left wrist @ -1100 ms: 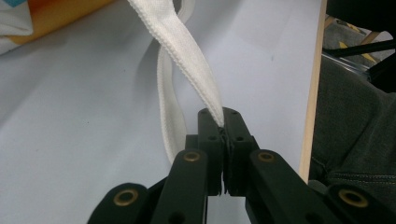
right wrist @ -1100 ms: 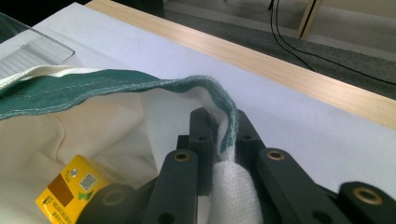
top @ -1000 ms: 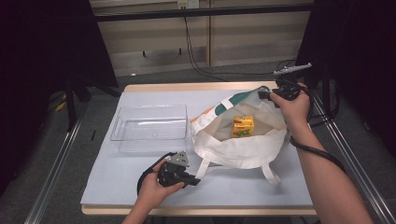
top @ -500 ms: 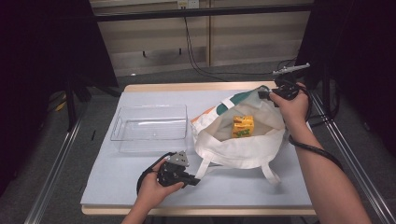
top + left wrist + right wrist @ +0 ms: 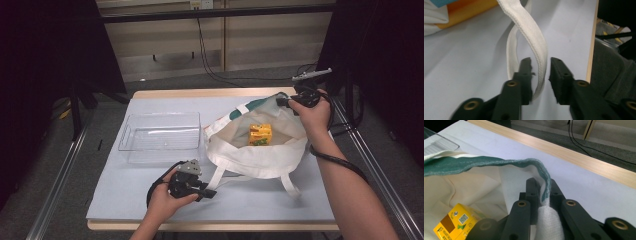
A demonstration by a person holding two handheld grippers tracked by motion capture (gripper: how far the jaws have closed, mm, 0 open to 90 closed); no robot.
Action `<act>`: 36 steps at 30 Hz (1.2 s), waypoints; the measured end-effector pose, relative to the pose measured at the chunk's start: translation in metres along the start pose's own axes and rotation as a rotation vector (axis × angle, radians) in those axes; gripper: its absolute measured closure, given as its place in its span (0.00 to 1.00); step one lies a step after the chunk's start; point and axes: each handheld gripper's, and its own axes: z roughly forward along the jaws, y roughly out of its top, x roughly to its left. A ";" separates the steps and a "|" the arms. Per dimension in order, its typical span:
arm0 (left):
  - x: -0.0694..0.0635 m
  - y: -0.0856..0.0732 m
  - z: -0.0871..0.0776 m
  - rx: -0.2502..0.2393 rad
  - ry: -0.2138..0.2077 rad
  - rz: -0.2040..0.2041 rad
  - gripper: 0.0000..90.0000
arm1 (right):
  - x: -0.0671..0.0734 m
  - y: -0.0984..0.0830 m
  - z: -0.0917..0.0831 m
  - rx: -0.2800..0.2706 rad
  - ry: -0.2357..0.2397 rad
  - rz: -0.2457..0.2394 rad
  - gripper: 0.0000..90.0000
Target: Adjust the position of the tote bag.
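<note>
Left gripper jaws just parted, slack around white strap; right gripper clamped on bag rim.

A carton lies in the bag, right of the tray

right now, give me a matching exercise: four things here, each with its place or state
Things:
1. carton
2. bin
3. left claw
4. right claw

Places or states:
A. shut on the bag's green rim
B. inside the bag
C. jaws apart around the strap
D. clear, left of the bag

Pairs: 1-B, 2-D, 3-C, 4-A
</note>
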 end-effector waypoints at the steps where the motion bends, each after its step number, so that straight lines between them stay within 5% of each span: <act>1: 0.001 0.002 -0.002 0.011 0.010 0.017 0.77 | 0.001 0.000 0.000 0.000 0.000 -0.003 0.92; 7: 0.004 0.009 -0.013 -0.094 0.037 -0.033 0.62 | 0.003 -0.002 -0.004 -0.006 0.007 -0.005 0.92; 10: 0.007 0.014 -0.018 -0.128 0.082 -0.029 0.59 | 0.004 -0.002 -0.005 -0.009 0.009 -0.011 0.92; 14: 0.009 0.021 -0.014 -0.164 0.079 -0.037 0.57 | 0.006 -0.002 -0.006 -0.007 0.005 -0.013 0.92; 21: 0.010 0.033 0.000 -0.160 0.096 -0.033 0.58 | 0.007 -0.002 -0.007 -0.006 0.006 -0.017 0.92; 33: 0.015 0.038 0.003 -0.228 0.109 -0.078 0.57 | 0.009 -0.002 -0.009 -0.012 0.010 -0.024 0.92; 36: 0.014 0.039 0.002 -0.237 0.113 -0.087 0.68 | 0.009 -0.002 -0.009 -0.012 0.010 -0.023 0.92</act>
